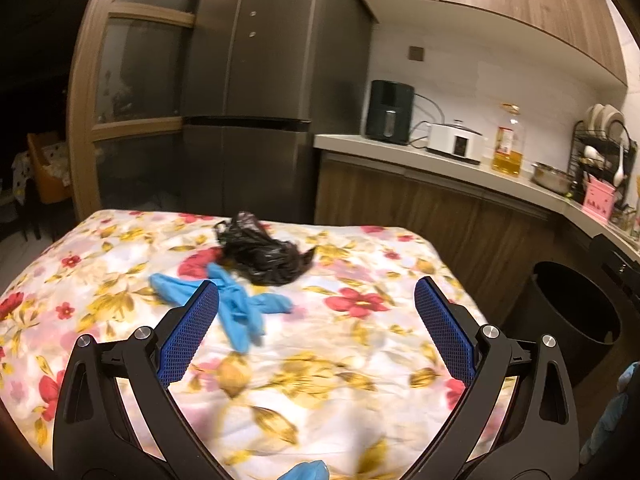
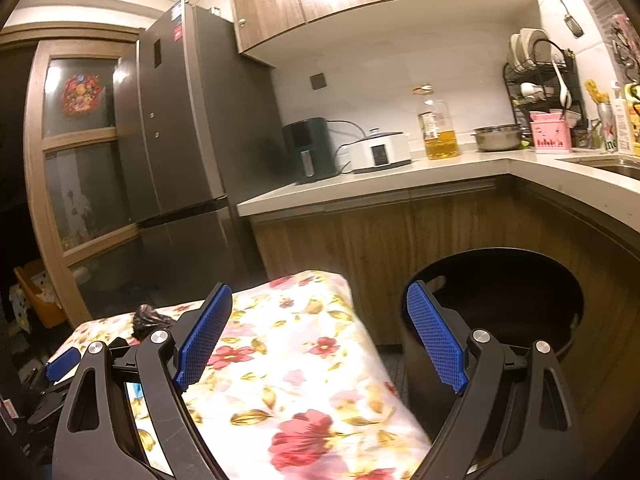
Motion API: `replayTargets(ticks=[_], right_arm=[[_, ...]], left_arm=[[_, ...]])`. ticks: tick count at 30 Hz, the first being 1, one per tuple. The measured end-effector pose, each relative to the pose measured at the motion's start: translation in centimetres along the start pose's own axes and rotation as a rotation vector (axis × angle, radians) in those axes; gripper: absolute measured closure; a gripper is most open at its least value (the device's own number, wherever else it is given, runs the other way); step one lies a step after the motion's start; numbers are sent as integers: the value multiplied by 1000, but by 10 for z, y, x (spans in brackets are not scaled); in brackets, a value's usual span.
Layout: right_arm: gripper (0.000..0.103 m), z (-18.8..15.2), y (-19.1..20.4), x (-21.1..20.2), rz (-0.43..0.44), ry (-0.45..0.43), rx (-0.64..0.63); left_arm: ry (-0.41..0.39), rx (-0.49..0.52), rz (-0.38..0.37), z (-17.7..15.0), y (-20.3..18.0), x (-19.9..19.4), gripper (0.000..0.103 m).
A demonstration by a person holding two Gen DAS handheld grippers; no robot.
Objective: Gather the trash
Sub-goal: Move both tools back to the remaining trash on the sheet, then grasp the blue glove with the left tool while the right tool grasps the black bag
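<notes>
Approaching trash: both left gripper [image 1: 316, 296] and right gripper [image 2: 320, 300] jaws spread, empty. Blue gloves [image 1: 236, 308] and black bag [image 1: 264, 252] lie on floral counter [image 1: 360, 360]; bin [image 2: 500, 300] beside. Next I'd pinch gloves.

Left gripper [image 1: 316, 292] and right gripper [image 2: 318, 300] apparently gape wide, both empty.

We are seeing a crumpled plastic bag [image 1: 262, 248] lying toward the far edge of the cloth-covered table [image 1: 360, 360], with a pair of gloves [image 1: 236, 308] lying just in front of it, nearer the table's middle. A trash bin [image 2: 496, 320] is standing on the floor off the table's right edge, against the counter [image 2: 380, 184]. The refrigerator [image 1: 248, 80] is standing behind the table's far edge.
</notes>
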State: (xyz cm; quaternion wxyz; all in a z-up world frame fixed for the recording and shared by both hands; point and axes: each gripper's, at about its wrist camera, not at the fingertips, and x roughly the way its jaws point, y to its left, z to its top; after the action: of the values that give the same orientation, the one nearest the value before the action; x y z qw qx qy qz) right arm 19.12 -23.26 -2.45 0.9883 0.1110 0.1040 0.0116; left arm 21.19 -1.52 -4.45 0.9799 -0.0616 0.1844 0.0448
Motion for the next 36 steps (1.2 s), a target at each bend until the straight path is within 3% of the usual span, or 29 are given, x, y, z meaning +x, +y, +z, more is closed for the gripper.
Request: replayTargets(ticks=[16,23,29,32,36], right_arm=[[16,-11,67,39,105,35,-60],[16,-17,91,62,140,57,-76],[17,-21,106,80,149,70,-93],[17,-23,112,89,151,81,-95],[17,-26,122,101,155,93,-108]], left_arm=[[50,-52,135,-5,67,42,7],[79,-69,145,-3,81,68,7],[152,-92,128,-5,91,97,7],[201,-122,120,-9,98,110,14],[275,-144,108,-17,103,126,31]])
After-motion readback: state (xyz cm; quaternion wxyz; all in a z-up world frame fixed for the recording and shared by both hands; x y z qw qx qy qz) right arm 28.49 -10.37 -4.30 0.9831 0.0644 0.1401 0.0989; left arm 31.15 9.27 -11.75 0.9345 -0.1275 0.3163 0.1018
